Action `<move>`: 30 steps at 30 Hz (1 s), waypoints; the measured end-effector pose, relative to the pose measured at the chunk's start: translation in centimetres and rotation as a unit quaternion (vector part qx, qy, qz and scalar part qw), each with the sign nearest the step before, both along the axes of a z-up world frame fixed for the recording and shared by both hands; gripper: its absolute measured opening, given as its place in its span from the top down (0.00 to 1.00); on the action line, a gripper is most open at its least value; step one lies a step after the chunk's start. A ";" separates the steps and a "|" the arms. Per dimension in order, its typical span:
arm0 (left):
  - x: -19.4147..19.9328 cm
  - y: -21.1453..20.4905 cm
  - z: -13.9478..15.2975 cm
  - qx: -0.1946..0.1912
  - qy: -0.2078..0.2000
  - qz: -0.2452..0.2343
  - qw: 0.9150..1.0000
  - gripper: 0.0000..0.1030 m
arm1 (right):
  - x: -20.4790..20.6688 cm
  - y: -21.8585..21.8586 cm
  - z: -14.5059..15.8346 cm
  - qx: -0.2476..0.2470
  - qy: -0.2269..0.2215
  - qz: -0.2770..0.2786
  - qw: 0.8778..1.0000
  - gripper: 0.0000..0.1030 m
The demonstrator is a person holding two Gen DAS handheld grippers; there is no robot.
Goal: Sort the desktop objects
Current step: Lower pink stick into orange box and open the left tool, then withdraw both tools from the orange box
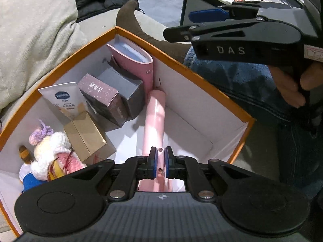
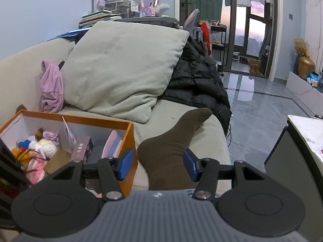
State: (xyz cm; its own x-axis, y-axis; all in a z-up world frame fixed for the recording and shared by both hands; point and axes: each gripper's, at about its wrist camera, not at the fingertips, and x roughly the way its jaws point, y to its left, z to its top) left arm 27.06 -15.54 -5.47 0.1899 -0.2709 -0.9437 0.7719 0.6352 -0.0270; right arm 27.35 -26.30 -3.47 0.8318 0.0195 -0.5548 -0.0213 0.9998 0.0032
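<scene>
An orange box (image 1: 201, 74) with white inside walls stands on a beige sofa. My left gripper (image 1: 160, 161) points down into it and is shut on a long pink handled object (image 1: 154, 119), whose far end leans against the box's back wall. Inside lie a pink notebook (image 1: 139, 60), a grey box (image 1: 123, 86), a mauve carton (image 1: 103, 94), a white tube (image 1: 62, 98), a gold carton (image 1: 84, 137) and a knitted doll (image 1: 52, 147). My right gripper (image 1: 203, 23) hovers open beyond the box's right rim. In the right wrist view the right gripper (image 2: 157, 165) holds nothing, with the orange box (image 2: 129, 145) at its left.
A person's leg in jeans (image 1: 242, 84) and a brown sock (image 2: 171, 147) rest on the sofa beside the box. A beige cushion (image 2: 121, 68), a black jacket (image 2: 197, 80) and a lilac cloth (image 2: 51, 86) lie behind. A dark cabinet (image 2: 292, 161) stands at right.
</scene>
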 end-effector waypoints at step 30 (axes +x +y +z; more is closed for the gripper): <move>-9.5 12.3 7.4 -0.196 -0.199 0.335 0.900 0.78 | -6.6 7.2 3.4 0.008 -0.053 0.069 0.996 0.38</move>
State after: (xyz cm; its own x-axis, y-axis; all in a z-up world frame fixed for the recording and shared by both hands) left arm 17.60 -3.19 1.90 0.7360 -0.2674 -0.6219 0.2176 0.9634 -0.1568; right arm 20.80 -19.05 -0.04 0.8741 0.1455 -0.4634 -0.1595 0.9872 0.0091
